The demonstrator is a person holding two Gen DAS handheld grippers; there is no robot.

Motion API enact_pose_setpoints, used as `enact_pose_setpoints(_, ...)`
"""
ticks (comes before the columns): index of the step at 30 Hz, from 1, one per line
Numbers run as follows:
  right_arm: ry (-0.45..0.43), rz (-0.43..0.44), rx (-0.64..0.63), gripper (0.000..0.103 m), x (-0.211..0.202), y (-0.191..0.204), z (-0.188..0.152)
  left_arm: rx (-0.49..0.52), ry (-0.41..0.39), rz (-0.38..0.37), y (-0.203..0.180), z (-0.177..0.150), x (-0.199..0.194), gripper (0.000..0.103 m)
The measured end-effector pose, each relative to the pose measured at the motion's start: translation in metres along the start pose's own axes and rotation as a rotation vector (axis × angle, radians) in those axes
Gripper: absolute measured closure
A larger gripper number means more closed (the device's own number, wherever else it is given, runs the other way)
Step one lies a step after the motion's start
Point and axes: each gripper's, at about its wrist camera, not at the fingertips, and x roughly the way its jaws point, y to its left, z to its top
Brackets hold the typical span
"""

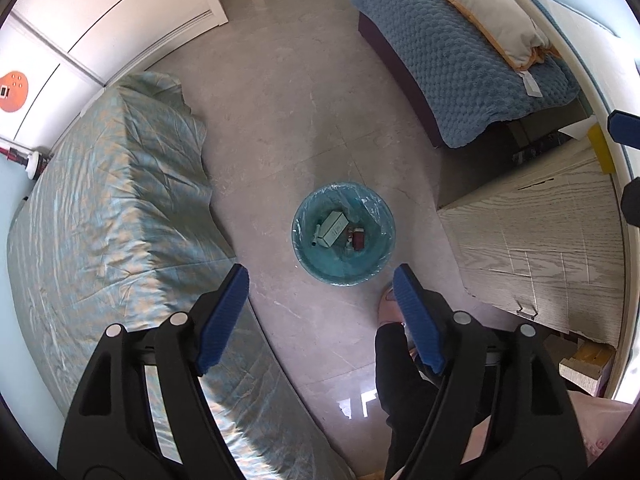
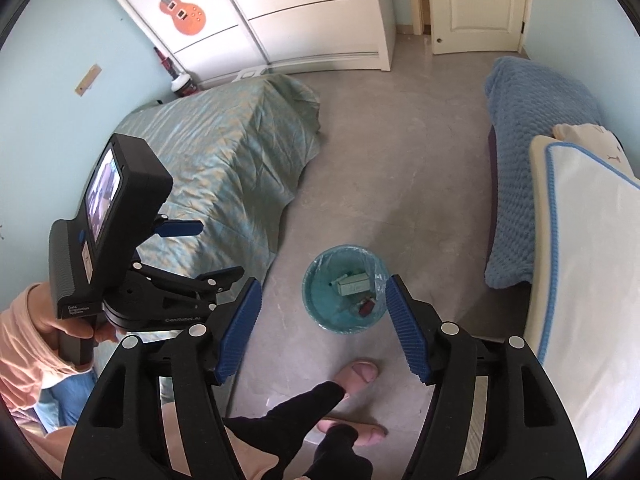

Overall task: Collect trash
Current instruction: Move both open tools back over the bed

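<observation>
One trash bin (image 1: 343,234) is standing on the grey tiled floor (image 1: 280,128), round and lined with a blue plastic bag. It is sitting in the open aisle between two beds, and both wrist cameras are looking down on it from above. Inside it a pale green carton (image 1: 332,229) is lying on the left, a small dark red packet (image 1: 357,239) is lying to its right, and a few smaller bits around them are too small to name.

The left gripper (image 1: 320,312) is hanging above the floor with its two blue-padded fingers (image 1: 224,316) spread wide and nothing between them; the bin is showing just beyond the gap. The right gripper (image 2: 322,326) is likewise gaping wide and carrying nothing, with the bin framed between its finger tips. In the right wrist view the left gripper's body, with its small lit screen (image 2: 105,194), is being held in the person's hand (image 2: 76,326) on the near left.

On the left, one bed covered in a shiny teal and gold spread (image 1: 120,208) is running along the aisle. On the far right, a second bed under a blue textured blanket (image 1: 448,56) is carrying one cream pillow (image 1: 494,18). One pale wood-grain cabinet (image 1: 536,240) is standing to the right of the bin. White wardrobe doors (image 2: 304,8) with one orange guitar sticker (image 2: 182,10) are filling the far wall, beside one cream door (image 2: 476,4). The person's two feet in pink slippers (image 2: 358,374) are standing on the near side of the bin.
</observation>
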Motion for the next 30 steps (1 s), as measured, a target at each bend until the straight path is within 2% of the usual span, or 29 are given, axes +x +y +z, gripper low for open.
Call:
enact_pose_setpoints(8,-0.043,-0.033,0.049,0.019,-0.023,-0.018,-0.023,0.095,-0.044,0.03,-0.024,0.003,-0.017,0.022)
enact_pose_setpoints(12,-0.062,-0.076,0.077,0.015,-0.044,-0.031,-0.046,0.221,-0.076,0.042,-0.052,0.008,-0.029,0.017)
enact_pose_setpoints(15,-0.071,-0.129,0.112,0.015,-0.063,-0.045,-0.069,0.351,-0.104,0.041,-0.083,0.014,-0.04,0.015)
enact_pose_setpoints(21,-0.108,-0.224,0.278,0.015,-0.113,-0.083,-0.139,0.65,-0.171,0.027,-0.167,0.023,-0.063,0.011)
enact_pose_setpoints(30,-0.18,-0.401,0.575,0.014,-0.185,-0.122,-0.268,0.991,-0.256,0.0,-0.304,0.029,-0.088,0.01)
